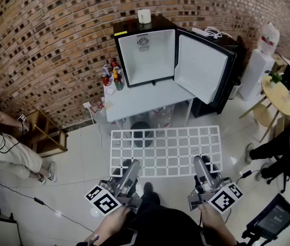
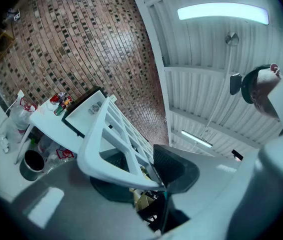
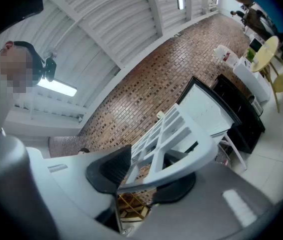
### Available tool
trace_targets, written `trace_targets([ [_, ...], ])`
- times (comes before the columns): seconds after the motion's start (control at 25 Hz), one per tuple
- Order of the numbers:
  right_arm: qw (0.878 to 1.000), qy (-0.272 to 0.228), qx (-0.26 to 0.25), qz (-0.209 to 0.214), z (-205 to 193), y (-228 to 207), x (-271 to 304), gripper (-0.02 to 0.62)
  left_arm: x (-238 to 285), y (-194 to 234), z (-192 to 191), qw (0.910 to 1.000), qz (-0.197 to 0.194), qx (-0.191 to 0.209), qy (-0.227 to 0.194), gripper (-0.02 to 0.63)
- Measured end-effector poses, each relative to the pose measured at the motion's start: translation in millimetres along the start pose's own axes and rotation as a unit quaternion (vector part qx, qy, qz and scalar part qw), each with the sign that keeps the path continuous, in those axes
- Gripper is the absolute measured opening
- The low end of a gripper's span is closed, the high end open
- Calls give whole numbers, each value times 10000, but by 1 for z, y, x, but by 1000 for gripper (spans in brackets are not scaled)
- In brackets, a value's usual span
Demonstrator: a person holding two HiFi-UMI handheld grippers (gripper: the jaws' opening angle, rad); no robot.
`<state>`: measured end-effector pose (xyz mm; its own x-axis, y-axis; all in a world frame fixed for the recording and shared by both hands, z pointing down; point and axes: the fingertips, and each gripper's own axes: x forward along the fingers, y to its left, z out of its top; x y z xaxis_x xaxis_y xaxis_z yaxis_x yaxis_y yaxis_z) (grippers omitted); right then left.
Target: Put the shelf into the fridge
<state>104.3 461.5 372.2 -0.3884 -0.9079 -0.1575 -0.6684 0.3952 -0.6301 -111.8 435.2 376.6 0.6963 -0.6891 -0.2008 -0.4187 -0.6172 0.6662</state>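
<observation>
The shelf (image 1: 165,150), a flat white grid, hangs level in front of me at about waist height. My left gripper (image 1: 130,169) is shut on its near edge at the left, and my right gripper (image 1: 201,167) is shut on the same edge at the right. In the left gripper view the shelf's rim (image 2: 106,134) lies pinched between the dark pads of the left gripper (image 2: 142,178). The right gripper view shows the same: the shelf's rim (image 3: 176,139) is clamped in the right gripper (image 3: 142,176). The small fridge (image 1: 147,55) stands beyond on a white table (image 1: 140,99), its door (image 1: 202,68) swung open to the right.
Bottles (image 1: 111,76) stand on the table left of the fridge, a cup (image 1: 144,16) on top of it. A dark bucket (image 1: 141,129) sits under the table. A person (image 1: 6,147) and a wooden rack (image 1: 45,132) are left; a round table (image 1: 278,94) and another person (image 1: 283,147) right.
</observation>
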Motion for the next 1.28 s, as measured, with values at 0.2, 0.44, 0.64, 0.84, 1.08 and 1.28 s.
trace_targets([
  [0.2,9999,-29,81,64,-6,-2,52,132,17,33,34,9999,3,141,26,115],
  [0.44,9999,-38,146,-20,-1,-20,103,132,53,68,60,9999,1,116,123,115],
  [0.64,9998,-23,176,-95,4,-33,147,132,83,99,81,9998,19,53,193,114],
  [0.84,9998,-17,176,-85,2,-42,195,132,105,132,107,9998,8,64,168,114],
  [1.08,9997,54,144,-168,6,-59,249,132,138,172,129,9997,-83,15,229,115],
  [1.28,9996,124,144,-192,24,-93,281,132,181,192,129,9998,48,-80,194,115],
])
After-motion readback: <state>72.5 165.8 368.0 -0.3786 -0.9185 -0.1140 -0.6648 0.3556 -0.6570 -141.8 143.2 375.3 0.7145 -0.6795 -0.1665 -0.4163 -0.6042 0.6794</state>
